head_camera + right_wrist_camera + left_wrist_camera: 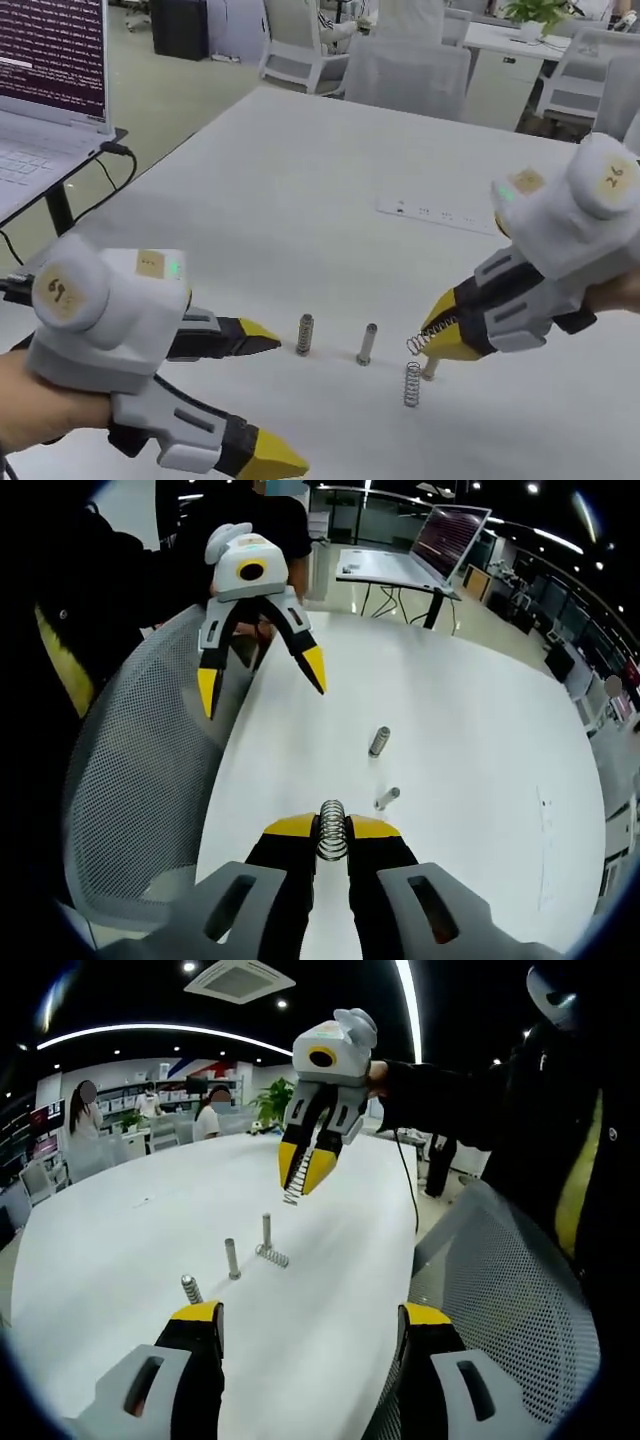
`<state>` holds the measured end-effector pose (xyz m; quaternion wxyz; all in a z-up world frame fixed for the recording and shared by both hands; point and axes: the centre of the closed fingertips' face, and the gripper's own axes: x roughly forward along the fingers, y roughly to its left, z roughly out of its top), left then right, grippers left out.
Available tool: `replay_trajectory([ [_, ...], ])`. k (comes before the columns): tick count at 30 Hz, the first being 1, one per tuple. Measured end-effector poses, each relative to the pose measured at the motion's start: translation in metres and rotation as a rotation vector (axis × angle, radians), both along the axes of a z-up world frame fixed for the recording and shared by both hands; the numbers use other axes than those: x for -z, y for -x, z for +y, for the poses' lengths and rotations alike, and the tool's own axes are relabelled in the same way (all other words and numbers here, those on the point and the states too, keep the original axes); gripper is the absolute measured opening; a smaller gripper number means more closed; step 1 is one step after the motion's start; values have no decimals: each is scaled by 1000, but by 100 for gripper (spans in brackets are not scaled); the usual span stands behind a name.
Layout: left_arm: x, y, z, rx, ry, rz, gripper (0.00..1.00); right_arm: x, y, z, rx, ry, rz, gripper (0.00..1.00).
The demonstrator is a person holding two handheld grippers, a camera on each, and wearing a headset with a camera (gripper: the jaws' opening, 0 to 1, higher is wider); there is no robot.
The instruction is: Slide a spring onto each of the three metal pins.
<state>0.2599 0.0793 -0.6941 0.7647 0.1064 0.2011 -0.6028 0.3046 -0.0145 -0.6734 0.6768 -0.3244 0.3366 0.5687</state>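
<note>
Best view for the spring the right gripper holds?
Right gripper view: the spring is close, end-on, clamped between the fingers. Head view shows it sidelong, partly hidden; left gripper view shows it tiny.

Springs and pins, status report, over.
Left gripper open. Right gripper shut on spring. First pin loaded; middle pin, end pin bare. Loose spring beside end pin.

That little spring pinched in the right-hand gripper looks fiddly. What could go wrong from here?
The right gripper pinches its spring only at the jaw tips, so it might tilt or pop free before reaching the bare pin. A loose spring lies at the foot of the end pin; a gripper coming down there could knock it rolling across the table.
</note>
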Motion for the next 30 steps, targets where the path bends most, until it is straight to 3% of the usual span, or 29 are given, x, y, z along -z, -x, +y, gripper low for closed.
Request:
replay_trajectory([
  [7, -3, -2, 1, -28, 27, 3, 66, 0, -19, 7, -38, 69, -17, 9],
  [14, 0, -2, 0, -27, 22, 1, 65, 4, -34, 13, -89, 158, -21, 9],
  [17, 1, -1, 0, -23, 16, -3, 65, 11, -39, 12, -126, 227, -22, 9],
  [25, 2, -3, 1, -25, 15, -3, 66, 24, -51, 14, -182, 332, -12, 9],
  [30, 2, -5, 2, -31, 13, -8, 66, 35, -56, 16, -200, 369, 16, 9],
])
